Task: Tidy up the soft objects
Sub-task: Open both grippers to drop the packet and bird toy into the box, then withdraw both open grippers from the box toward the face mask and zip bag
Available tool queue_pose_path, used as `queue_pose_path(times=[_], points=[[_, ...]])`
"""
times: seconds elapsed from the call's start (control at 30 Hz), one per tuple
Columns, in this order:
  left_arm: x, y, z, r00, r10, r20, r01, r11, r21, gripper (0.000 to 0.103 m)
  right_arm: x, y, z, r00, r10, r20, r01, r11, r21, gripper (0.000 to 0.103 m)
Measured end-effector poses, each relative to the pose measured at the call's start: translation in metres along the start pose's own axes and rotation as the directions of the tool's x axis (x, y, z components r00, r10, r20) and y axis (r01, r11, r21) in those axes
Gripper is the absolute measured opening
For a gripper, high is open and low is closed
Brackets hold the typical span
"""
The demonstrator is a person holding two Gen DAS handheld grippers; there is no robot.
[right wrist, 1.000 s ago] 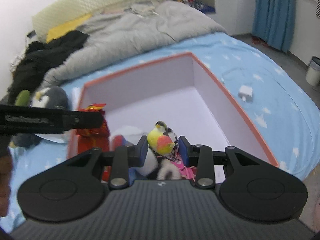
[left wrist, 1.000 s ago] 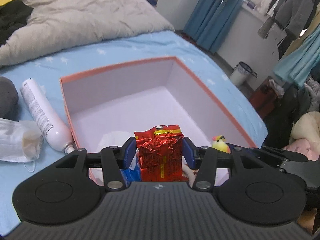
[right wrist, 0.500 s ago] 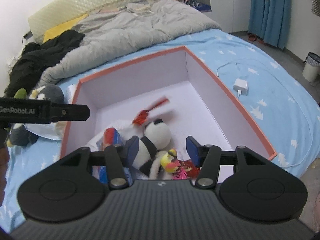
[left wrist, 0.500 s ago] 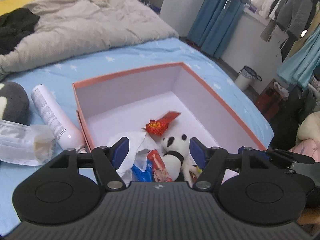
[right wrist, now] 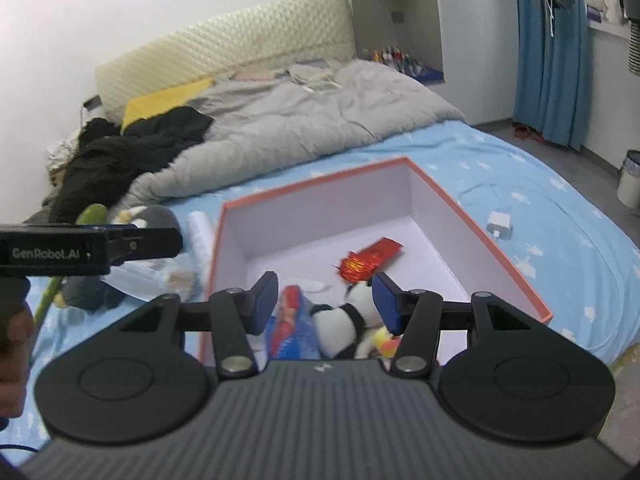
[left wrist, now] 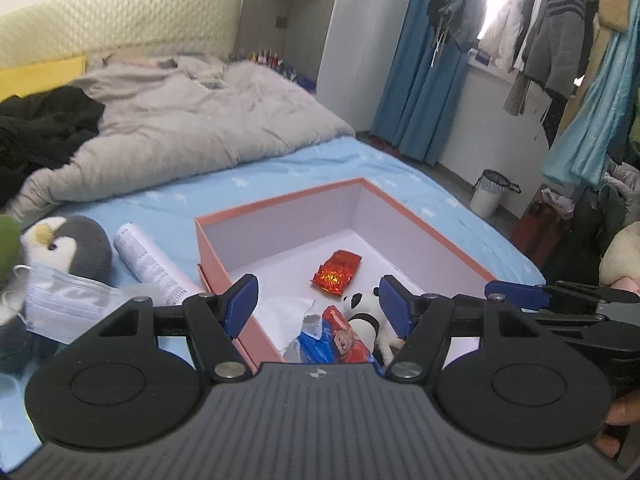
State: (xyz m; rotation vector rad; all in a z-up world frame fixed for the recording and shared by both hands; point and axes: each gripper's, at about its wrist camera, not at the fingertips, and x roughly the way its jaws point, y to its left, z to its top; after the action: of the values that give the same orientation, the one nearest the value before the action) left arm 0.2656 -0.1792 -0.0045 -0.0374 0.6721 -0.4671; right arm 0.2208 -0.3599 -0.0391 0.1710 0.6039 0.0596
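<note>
An open orange-rimmed box (left wrist: 280,204) (right wrist: 312,180) sits on the blue bed. Inside lie a red foil packet (left wrist: 337,272) (right wrist: 370,258), a panda plush (left wrist: 362,312) (right wrist: 344,322), a red-and-blue snack bag (left wrist: 332,336) (right wrist: 290,326), white tissue (left wrist: 282,316) and a yellow bird toy (right wrist: 382,338). My left gripper (left wrist: 318,304) is open and empty above the box's near left corner. My right gripper (right wrist: 325,300) is open and empty above the box's near end. A penguin plush (left wrist: 66,246) (right wrist: 154,216) lies left of the box.
A white spray can (left wrist: 150,268) and a face mask (left wrist: 64,306) lie left of the box. A grey duvet (left wrist: 180,128) and black clothes (right wrist: 128,152) cover the bed's far side. A white charger (right wrist: 500,222) lies right of the box. A bin (left wrist: 490,196) stands on the floor.
Both grippers opened: the left dropped the red foil packet and the right dropped the yellow bird toy into the box. Both then rose and pulled back.
</note>
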Motion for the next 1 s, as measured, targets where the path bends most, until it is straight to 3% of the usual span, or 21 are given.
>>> queue_pose_path(times=[0.53,1.0], points=[[-0.094,0.027,-0.043,0.993,0.058,0.106,-0.049,0.995,-0.082,0.072,-0.039,0.052,-0.028,0.994,0.082,0.071,-0.079,0.996,-0.042,0.055],[-0.140,0.061,-0.099,0.980,0.164,0.111,-0.140,0.971,-0.195,0.072,-0.047,0.095,-0.064,0.989,0.138,0.044,-0.133,0.986,-0.102,0.055]])
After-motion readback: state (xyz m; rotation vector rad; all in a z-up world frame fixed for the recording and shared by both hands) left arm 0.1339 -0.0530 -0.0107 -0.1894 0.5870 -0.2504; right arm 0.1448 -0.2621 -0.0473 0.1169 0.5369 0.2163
